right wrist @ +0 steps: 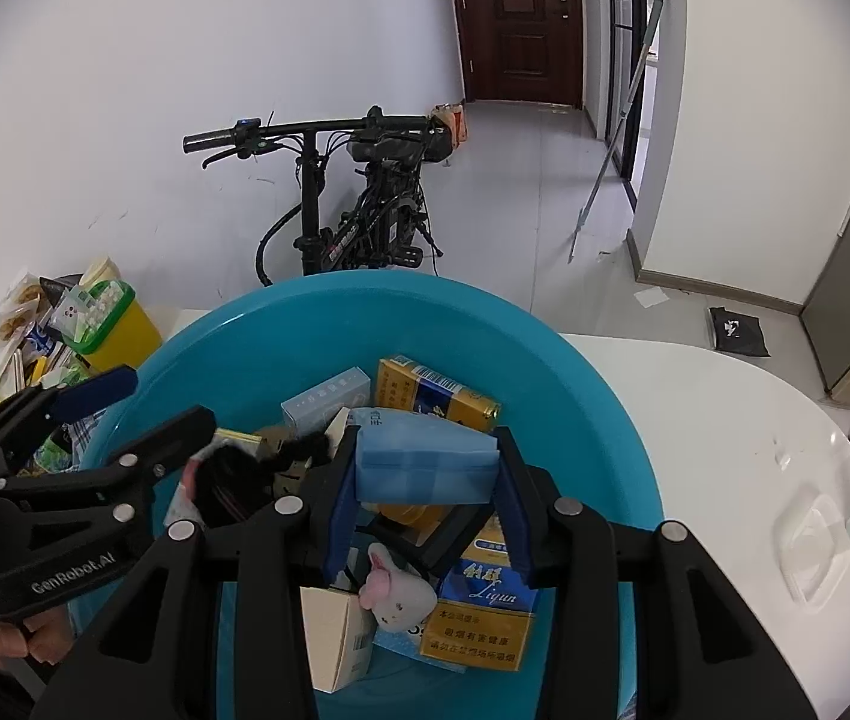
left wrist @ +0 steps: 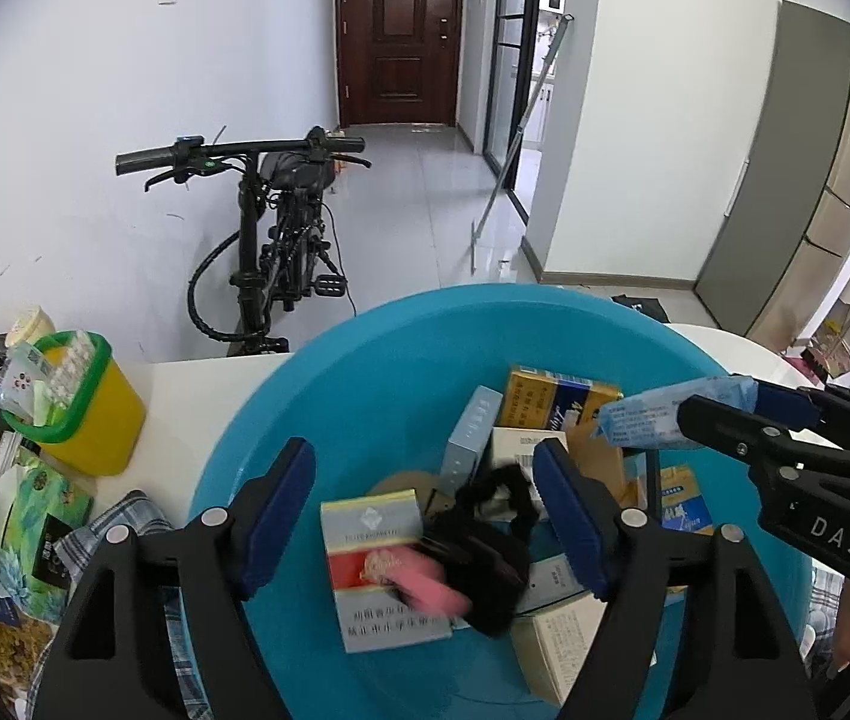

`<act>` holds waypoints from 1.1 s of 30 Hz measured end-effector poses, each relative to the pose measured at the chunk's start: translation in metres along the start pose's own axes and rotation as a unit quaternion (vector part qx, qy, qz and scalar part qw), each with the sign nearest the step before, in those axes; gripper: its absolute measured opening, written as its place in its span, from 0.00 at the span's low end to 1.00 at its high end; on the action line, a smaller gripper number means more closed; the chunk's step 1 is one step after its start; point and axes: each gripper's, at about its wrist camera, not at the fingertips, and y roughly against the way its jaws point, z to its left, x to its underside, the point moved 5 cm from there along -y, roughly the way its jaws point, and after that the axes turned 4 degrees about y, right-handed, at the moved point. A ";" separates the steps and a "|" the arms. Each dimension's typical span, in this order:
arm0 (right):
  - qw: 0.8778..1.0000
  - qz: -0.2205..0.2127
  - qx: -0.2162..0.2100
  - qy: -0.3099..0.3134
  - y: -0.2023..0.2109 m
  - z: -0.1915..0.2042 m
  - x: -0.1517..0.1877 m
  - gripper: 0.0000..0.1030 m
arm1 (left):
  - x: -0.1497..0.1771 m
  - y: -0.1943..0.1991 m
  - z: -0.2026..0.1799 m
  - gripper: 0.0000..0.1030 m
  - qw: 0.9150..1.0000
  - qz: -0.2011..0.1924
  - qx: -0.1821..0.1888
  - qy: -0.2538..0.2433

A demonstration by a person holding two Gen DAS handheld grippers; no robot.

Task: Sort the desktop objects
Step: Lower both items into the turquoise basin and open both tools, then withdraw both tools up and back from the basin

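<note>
A blue plastic basin (left wrist: 365, 372) (right wrist: 592, 420) sits on the white table and holds several cigarette boxes, small cartons and a plush toy (right wrist: 395, 594). My left gripper (left wrist: 425, 510) is open over the basin; a black and pink item (left wrist: 472, 558) lies blurred below, between the fingers, not gripped. My right gripper (right wrist: 427, 483) is shut on a light blue tissue packet (right wrist: 425, 462) and holds it above the basin's contents. The packet (left wrist: 652, 414) and right gripper (left wrist: 724, 414) also show in the left wrist view.
A yellow bin with a green rim (left wrist: 89, 414) stands left of the basin beside snack packets and a checked cloth (left wrist: 125, 522). A clear tray (right wrist: 808, 546) lies on the white table (right wrist: 724, 420) at right. A black bicycle (left wrist: 269, 240) leans on the wall behind.
</note>
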 end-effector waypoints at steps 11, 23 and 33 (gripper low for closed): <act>1.000 0.001 -0.009 -0.010 -0.004 -0.002 0.000 0.52 | 0.000 -0.002 0.002 0.75 1.000 0.006 -0.012 -0.002; 1.000 -0.011 0.007 -0.008 -0.002 -0.003 -0.002 0.81 | -0.002 -0.003 0.004 0.81 1.000 0.001 -0.027 -0.004; 0.999 -0.041 0.034 -0.010 0.008 -0.013 -0.007 0.95 | -0.007 0.002 0.011 0.84 0.999 -0.016 -0.024 0.015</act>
